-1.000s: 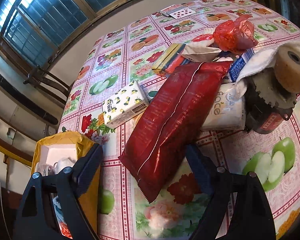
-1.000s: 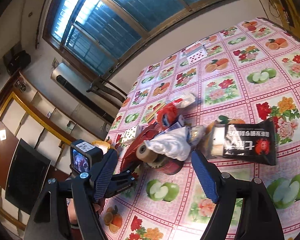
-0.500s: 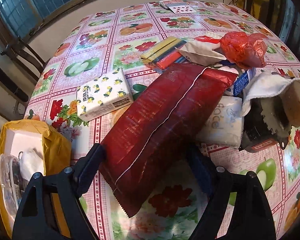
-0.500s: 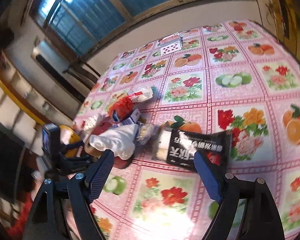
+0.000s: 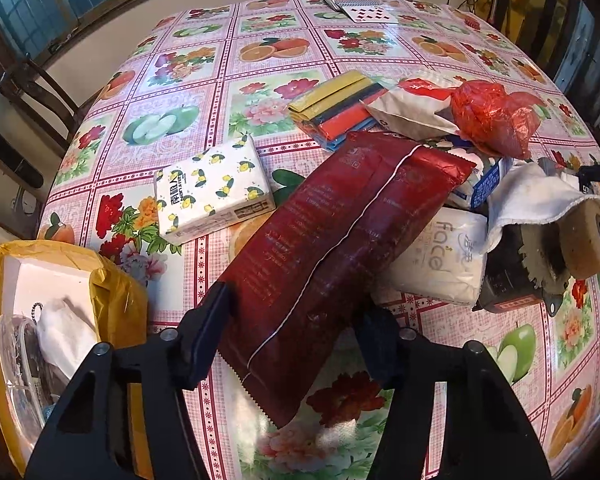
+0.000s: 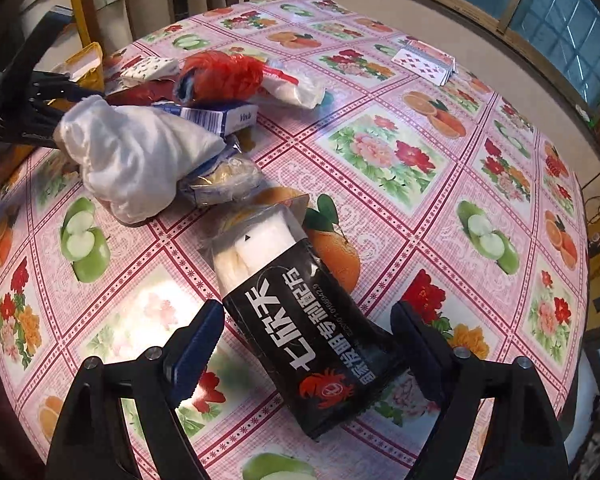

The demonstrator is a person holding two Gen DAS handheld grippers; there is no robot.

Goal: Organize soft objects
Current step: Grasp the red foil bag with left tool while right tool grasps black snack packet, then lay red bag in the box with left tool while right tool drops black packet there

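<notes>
Left wrist view: our left hand-held gripper (image 5: 296, 332) stands wide open around the near end of the red pouch (image 5: 332, 252), one finger at each edge; whether the pads touch yet we cannot tell. The pouch leans up onto a heap on the desk (image 5: 204, 76), its far end resting on the white pack (image 5: 440, 264). A tissue pack (image 5: 212, 192) lies just beside it, and a yellow bag (image 5: 112, 292) gapes at the desk's near left corner. We judge this the moment before a grasp: next we close on the pouch, gently since it is slack, and lift it clear of the heap without dragging the packs under it.

Right wrist view: our right hand-held gripper (image 6: 308, 336) is likewise wide open, fingers either side of the black pack (image 6: 312, 328) lying flat on the desk, with clear gaps at both sides. A white cloth (image 6: 132, 156) sits near, further off. Here too closing comes next, squarely across the pack's width.
</notes>
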